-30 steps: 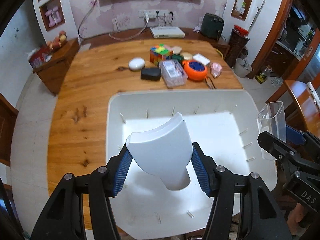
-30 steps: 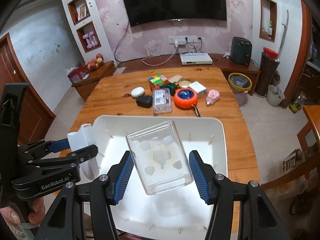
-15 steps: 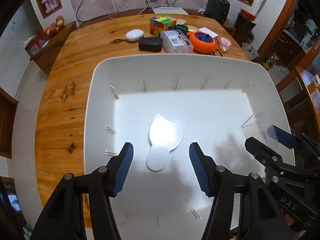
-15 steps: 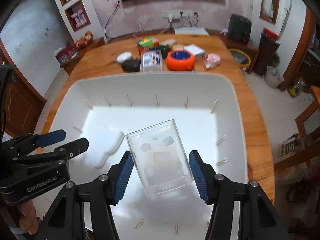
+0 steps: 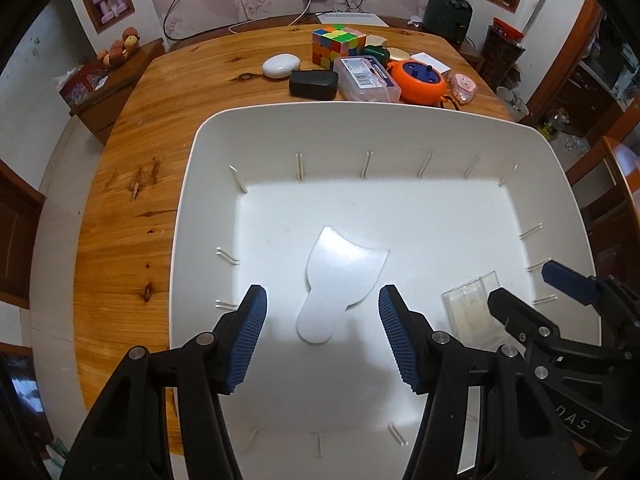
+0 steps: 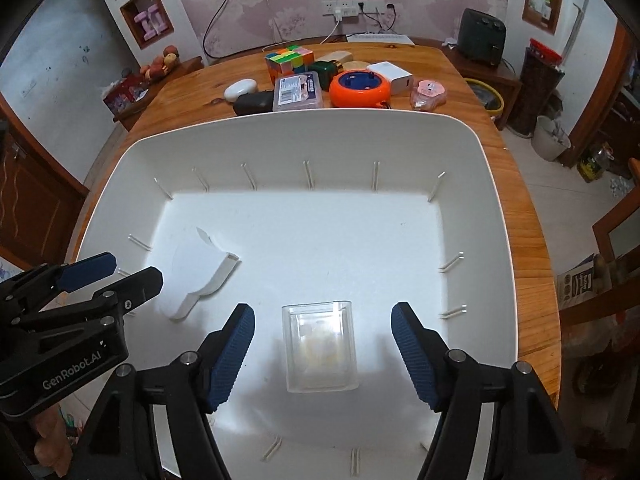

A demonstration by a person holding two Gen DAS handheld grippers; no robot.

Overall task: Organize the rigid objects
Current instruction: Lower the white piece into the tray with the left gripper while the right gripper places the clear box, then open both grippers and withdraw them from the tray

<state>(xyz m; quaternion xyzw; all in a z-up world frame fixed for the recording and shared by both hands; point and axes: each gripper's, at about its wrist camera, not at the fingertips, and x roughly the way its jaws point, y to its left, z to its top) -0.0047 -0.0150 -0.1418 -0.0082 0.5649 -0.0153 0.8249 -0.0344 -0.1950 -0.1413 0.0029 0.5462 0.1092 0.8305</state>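
Left gripper (image 5: pixel 320 336): jaws spread wide, holding nothing; a second ago they clamped the white scoop-shaped piece above the bin.
Right gripper (image 6: pixel 322 354): jaws likewise apart and empty; the clear container sat between them half a second ago.
Change: both items released and now lying on the bin floor; judged as two placements done, both grippers free for the next pick.
White scoop-shaped piece (image 5: pixel 340 284): lies flat in the white bin (image 5: pixel 184 216), left of centre, between the left fingers in line of sight but not touched. Long axis runs near to far; narrow rounded end points toward the gripper, flared end toward the far wall.
Clear container (image 6: pixel 318 346): rests on the bin floor right of the scoop, well apart from it. Long axis near to far; which end is the open one cannot be told.
Remaining items: beyond the bin's far rim, on the wooden table (image 5: pixel 132 184), a cluster waits: black case (image 5: pixel 314 84), clear lidded box (image 5: pixel 368 78), orange reel (image 5: pixel 418 80), colour cube (image 5: pixel 338 44).
Judgement: task early; most objects not yet binned.
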